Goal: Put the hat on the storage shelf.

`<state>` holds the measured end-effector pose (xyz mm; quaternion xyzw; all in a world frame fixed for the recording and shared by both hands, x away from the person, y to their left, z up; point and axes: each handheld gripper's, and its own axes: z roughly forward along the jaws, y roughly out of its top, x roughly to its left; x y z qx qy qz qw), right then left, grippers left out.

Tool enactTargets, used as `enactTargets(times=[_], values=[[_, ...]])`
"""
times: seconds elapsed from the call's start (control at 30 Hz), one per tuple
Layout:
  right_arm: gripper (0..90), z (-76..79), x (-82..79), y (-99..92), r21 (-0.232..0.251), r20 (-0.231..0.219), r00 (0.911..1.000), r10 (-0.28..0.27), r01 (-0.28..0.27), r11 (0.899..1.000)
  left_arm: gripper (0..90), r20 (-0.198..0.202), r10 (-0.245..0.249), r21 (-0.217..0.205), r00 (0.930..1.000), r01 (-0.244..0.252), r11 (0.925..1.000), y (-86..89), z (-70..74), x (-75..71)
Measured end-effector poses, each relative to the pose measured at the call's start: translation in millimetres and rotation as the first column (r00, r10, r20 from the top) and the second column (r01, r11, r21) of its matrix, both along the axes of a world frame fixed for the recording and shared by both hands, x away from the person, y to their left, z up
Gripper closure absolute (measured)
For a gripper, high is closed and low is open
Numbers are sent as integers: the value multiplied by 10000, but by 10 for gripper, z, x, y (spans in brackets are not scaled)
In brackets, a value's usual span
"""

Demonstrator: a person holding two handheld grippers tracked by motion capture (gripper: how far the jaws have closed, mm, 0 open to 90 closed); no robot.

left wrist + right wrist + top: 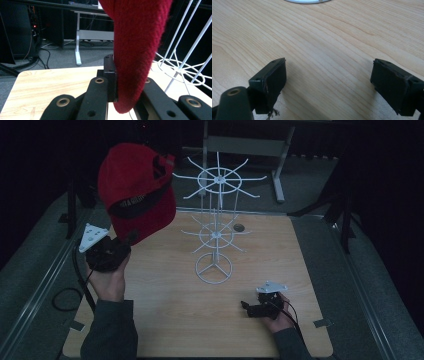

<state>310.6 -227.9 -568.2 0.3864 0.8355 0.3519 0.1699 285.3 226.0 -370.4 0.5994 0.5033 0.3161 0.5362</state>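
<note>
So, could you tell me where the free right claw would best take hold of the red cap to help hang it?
Probably the rim of the red cap opposite the left claw, which already pinches the lower edge. The cap hangs opening-forward, so the right claw, open on the table, should come up from the rack side.

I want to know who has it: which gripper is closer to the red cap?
Left. The left gripper is shut on the red cap, holding it up. The right gripper rests open on the table, far from it.

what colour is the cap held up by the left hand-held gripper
Red, with a dark band; the cloth baseball cap shows best in the high view.
</note>
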Motion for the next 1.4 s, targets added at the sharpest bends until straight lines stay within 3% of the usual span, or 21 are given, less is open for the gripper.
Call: enactTargets(times=[0.87, 1.4], values=[[131, 1, -1, 1, 8, -17, 10000, -14, 14, 10000, 859, 207, 7, -307, 9998, -1, 9995, -38, 63, -15], [131, 1, -1, 0, 5, -21, 10000, -6, 6, 10000, 859, 397, -287, -629, 9988, 311, 9975, -56, 99, -52]])
